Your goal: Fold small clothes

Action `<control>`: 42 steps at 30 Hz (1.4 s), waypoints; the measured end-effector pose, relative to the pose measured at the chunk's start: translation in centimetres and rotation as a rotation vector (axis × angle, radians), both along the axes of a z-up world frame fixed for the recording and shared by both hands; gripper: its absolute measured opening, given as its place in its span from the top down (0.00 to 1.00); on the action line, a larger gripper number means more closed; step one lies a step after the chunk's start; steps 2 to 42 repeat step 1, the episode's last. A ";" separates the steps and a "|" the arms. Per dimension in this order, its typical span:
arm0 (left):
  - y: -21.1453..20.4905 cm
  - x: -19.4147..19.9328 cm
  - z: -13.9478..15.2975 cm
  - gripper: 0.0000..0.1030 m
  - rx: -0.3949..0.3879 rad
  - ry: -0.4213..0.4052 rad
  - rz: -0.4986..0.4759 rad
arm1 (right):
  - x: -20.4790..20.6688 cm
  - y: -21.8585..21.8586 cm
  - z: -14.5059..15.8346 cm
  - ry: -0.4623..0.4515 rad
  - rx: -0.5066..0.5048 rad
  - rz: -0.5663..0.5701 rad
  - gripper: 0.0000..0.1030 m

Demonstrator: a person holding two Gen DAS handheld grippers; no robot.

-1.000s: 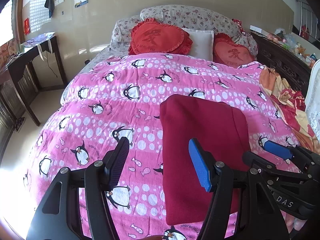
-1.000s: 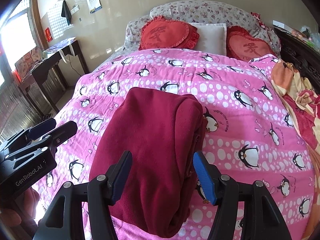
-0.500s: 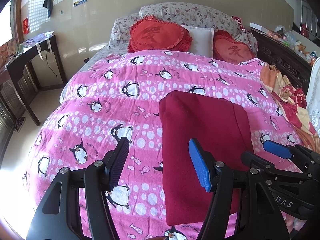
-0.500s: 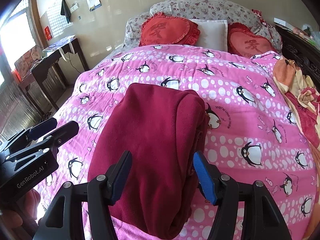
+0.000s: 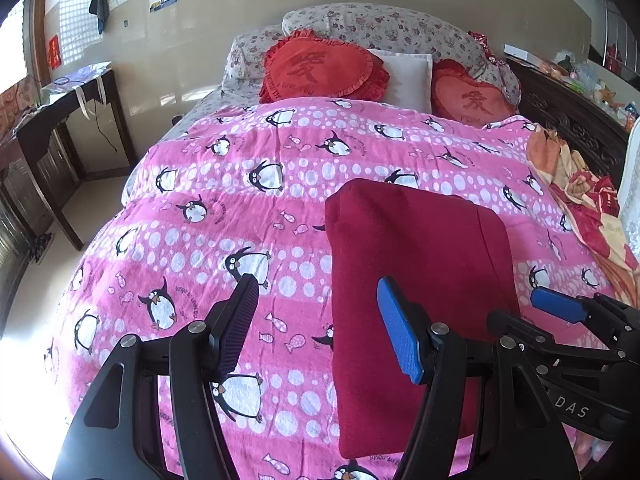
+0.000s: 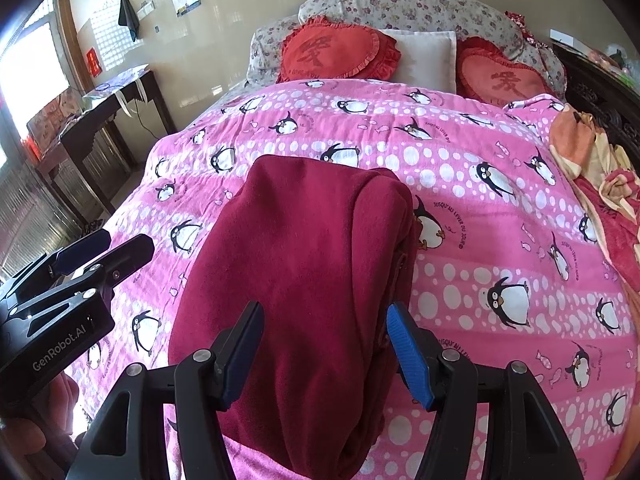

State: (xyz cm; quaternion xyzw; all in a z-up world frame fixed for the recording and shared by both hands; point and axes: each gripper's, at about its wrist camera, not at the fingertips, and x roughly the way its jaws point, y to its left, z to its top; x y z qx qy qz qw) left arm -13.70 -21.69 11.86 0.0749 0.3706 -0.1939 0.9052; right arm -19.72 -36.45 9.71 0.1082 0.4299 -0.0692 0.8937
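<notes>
The dark red garment (image 5: pixel 416 280) looks like soft fleece, folded into a thick rectangle with rounded corners. From the right wrist view its layered edges stack up along the right side (image 6: pixel 312 280). It lies flat on the near part of the bed, a bit right of the middle, on a pink quilt (image 5: pixel 240 208) printed with cartoon penguins, white dots and little fish. The quilt is slightly wrinkled.

The left gripper (image 5: pixel 320 328) has its jaws spread wide with nothing between them, hanging over the quilt and the garment's left edge. The right gripper (image 6: pixel 324 344) is also wide open and grips nothing, with the near end of the garment showing between its fingers. Can't tell whether either one touches the fabric.

At the far end sit two red heart-shaped cushions (image 5: pixel 324 68) with ruffled edges, a plain white pillow (image 5: pixel 408 76) between them, and floral pillows (image 5: pixel 384 28) behind. A crumpled orange and red blanket (image 5: pixel 576 192) lies along the right side. On the left, a dark wooden desk (image 5: pixel 60 120) stands against a beige wall.
</notes>
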 end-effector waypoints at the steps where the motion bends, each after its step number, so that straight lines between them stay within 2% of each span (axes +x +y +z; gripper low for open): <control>1: 0.1 0.2 -0.1 0.40 -0.001 0.006 0.002 | 0.0 -0.1 -0.1 0.003 0.001 -0.002 0.40; 42: 0.1 0.2 -0.1 0.40 -0.001 0.006 0.002 | 0.0 -0.1 -0.1 0.003 0.001 -0.002 0.40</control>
